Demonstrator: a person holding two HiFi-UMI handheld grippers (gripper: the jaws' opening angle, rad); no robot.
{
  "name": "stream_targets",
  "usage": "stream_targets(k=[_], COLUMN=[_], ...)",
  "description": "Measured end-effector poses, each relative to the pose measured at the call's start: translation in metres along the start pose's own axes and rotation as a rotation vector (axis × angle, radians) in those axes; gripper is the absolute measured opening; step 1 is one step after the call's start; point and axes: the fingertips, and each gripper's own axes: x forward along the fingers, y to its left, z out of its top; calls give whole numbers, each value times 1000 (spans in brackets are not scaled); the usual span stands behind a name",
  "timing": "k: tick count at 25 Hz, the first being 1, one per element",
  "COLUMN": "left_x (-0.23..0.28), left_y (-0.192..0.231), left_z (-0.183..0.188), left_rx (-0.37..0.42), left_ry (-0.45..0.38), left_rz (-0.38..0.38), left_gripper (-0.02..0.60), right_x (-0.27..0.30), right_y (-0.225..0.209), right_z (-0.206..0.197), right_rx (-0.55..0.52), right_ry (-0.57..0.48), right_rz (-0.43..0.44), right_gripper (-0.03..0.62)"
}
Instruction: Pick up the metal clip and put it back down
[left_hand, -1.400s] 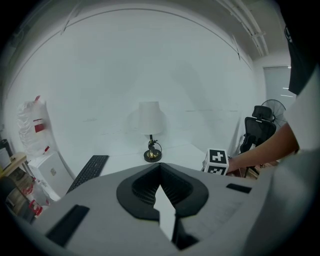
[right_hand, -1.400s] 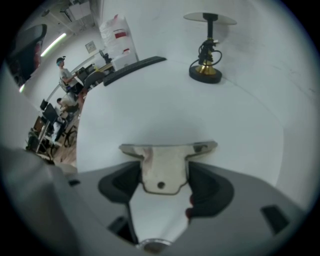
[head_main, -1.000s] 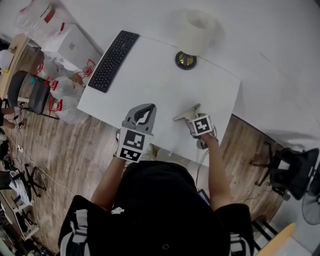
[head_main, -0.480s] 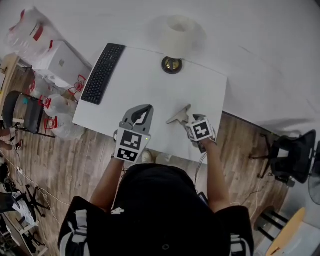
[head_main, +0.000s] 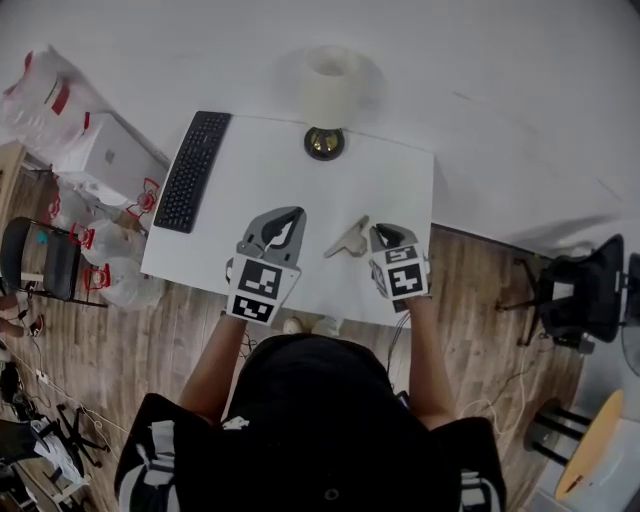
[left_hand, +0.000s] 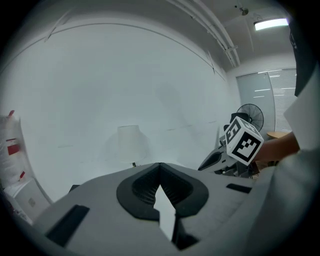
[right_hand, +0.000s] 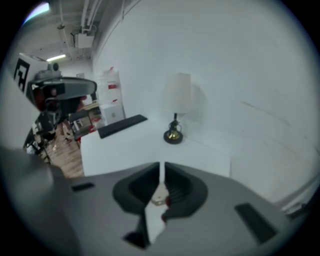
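The right gripper view shows a small pale metal clip (right_hand: 159, 200) with a hole, low between my right gripper's (right_hand: 161, 169) jaws. The jaws are closing on it, with only a thin slit left between the pads. From the head view the right gripper (head_main: 379, 231) hovers over the white table's (head_main: 270, 170) near right part. A grey wedge (head_main: 347, 240) juts left from its nose; I cannot tell whether that is the clip or gripper. My left gripper (head_main: 289, 216) hangs over the near edge, shut and empty (left_hand: 160, 169).
A black keyboard (head_main: 190, 170) lies along the table's left side. A lamp (head_main: 328, 100) with a brass base stands at the far edge. Off the table are a white box (head_main: 105, 155) and bags on the left, and an office chair (head_main: 585, 300) on the right.
The head view has shifted, so the table now sits further left and lower. My right gripper has drawn back toward the near right corner. The left gripper has held its place.
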Motion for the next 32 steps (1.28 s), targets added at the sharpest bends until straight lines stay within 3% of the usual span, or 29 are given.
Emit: stream_targets(k=[9,18,24,32], left_x=[4,2,-5,-7], left_y=[-10,-8,-7,-6], left_z=[24,67,90,103], left_rx=[37,111,134,127], left_ry=[-57,-141,-193,-216], left_rz=[-46,-64,-66,-50], left_gripper=[21,21,22,21], right_x=[-65,-121,-153,-162], right_y=[-9,-29,-30,-32], right_z=[68,113,135,140], right_rx=[-53,42,51,69], right_ry=[-237,-464,-557,-594], right_rz=[-122,-230,-250,-255], right_gripper=[35,35,35,35])
